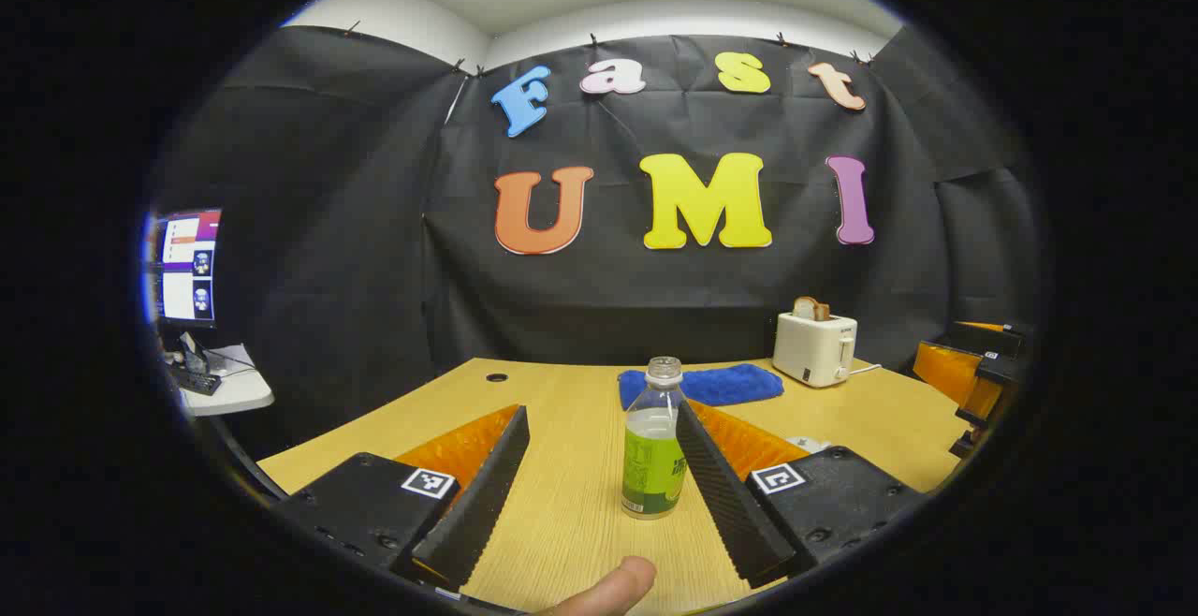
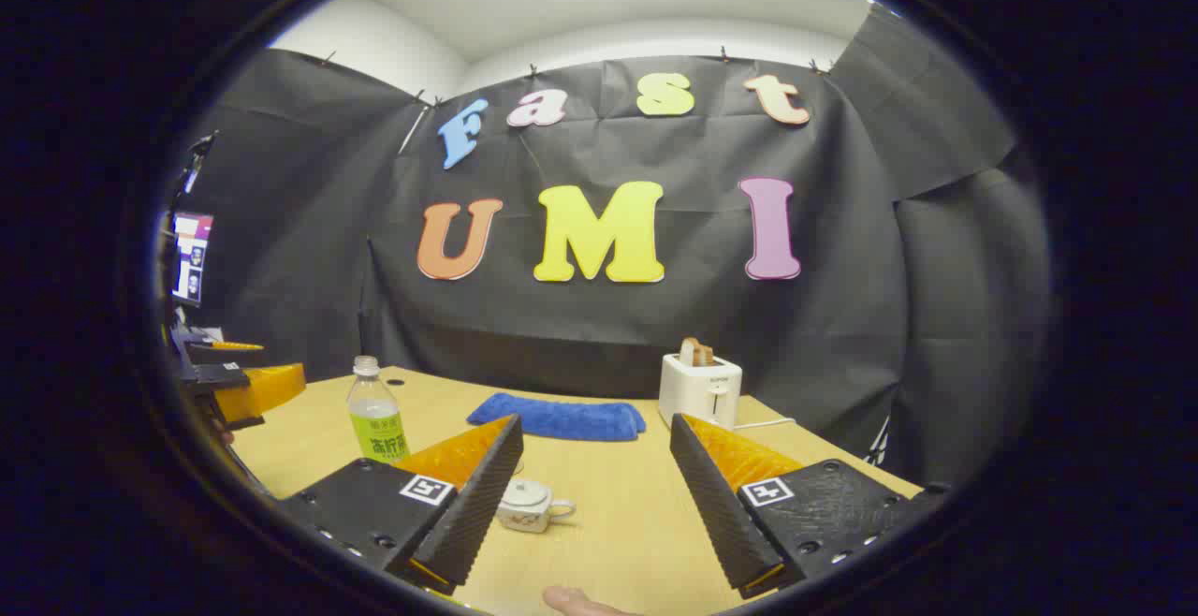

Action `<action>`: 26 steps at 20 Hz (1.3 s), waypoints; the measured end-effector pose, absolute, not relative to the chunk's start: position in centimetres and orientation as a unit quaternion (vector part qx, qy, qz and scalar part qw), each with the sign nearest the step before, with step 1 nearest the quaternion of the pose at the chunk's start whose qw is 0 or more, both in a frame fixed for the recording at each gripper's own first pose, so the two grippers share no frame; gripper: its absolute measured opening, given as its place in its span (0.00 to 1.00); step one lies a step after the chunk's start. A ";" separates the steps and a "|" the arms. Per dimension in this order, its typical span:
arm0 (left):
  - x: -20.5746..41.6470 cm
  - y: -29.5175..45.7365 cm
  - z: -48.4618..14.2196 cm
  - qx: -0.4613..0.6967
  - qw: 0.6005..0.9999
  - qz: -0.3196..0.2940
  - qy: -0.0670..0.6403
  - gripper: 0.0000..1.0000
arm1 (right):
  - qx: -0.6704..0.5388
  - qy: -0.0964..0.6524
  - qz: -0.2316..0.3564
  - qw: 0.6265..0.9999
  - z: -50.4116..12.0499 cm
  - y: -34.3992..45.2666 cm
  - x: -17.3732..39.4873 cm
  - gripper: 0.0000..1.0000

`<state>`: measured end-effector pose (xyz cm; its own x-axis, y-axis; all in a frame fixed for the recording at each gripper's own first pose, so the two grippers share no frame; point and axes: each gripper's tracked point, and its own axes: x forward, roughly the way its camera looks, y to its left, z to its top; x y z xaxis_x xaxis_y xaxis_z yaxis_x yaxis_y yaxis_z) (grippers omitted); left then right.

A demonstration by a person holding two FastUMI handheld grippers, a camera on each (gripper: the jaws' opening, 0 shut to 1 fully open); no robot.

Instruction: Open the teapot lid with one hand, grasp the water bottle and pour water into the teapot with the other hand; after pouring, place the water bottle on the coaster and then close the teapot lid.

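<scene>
Surface [image 1: 571, 504] first: a pale wooden top that carries everything, with a white toaster [image 1: 814, 347] and a blue cloth [image 1: 716, 384] at its far side, both apart from the work. Nothing in the task looks begun, as I judge it: the teapot lid is on and the bottle stands upright and ungripped, so the step in hand is the approach, each gripper lining up on its own target. The left gripper [image 1: 599, 476] is held low and level just above the surface, its fingers spread wide, and the water bottle [image 1: 652, 443] stands upright between them, close against the right-hand finger; whether that finger already touches the bottle I cannot tell from this angle. A fingertip [image 1: 613, 588] of the holding hand shows at the bottom edge. Its next move calls for centring the bottle in the gap and closing on the body below the neck. The right gripper [image 2: 599, 494] is likewise low, level and spread apart, holding nothing. The small white teapot [image 2: 529, 506] sits on the surface near its left-hand finger, lid in place, spout or handle pointing right. That gripper needs to shift left and come down over the lid knob, a small target requiring a fine pinch. I see no coaster from here.
</scene>
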<state>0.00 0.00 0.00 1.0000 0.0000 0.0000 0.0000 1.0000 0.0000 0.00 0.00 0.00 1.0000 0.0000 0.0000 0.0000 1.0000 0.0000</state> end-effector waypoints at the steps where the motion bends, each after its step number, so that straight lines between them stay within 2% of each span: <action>1: 0.0 0.3 -0.1 -0.002 1.000 0.002 -0.001 0.99 | 0.002 -0.001 -0.003 1.000 -0.3 -0.4 0.3 0.95; 6: 0.0 -0.7 -0.1 -0.005 1.000 -0.014 -0.021 0.99 | 0.001 0.018 0.000 1.000 -2.8 -1.0 1.2 0.95; 12: 0.5 -1.4 -1.1 0.017 1.000 -0.013 -0.016 0.99 | -0.008 0.026 0.030 0.999 -4.0 1.0 2.1 0.95; 15: 0.6 -1.8 -1.6 0.016 1.000 -0.017 -0.018 0.99 | 0.007 0.041 0.036 0.998 -5.6 2.4 4.3 0.97; 18: 1.0 -2.2 -2.5 0.020 0.999 -0.021 -0.015 0.99 | 0.017 0.074 0.058 0.995 -8.2 5.3 7.3 0.94; 22: 1.6 -2.8 -3.6 0.031 0.999 -0.028 -0.008 0.99 | 0.021 0.107 0.072 0.991 -11.0 7.3 9.8 0.73; 24: 2.1 -2.9 -4.3 0.035 0.999 -0.030 -0.003 0.99 | 0.011 0.121 0.086 0.989 -12.3 8.3 10.4 0.51; 26: 2.6 -3.0 -5.0 0.036 0.999 -0.032 0.001 0.99 | 0.008 0.132 0.111 0.985 -13.4 9.1 10.8 0.18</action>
<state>2.61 -3.03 -4.95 0.9979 -0.0643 -0.0048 0.0645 0.9954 0.0712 10.81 9.11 -13.39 0.9403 0.2217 -0.2582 -0.2176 0.9750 0.0448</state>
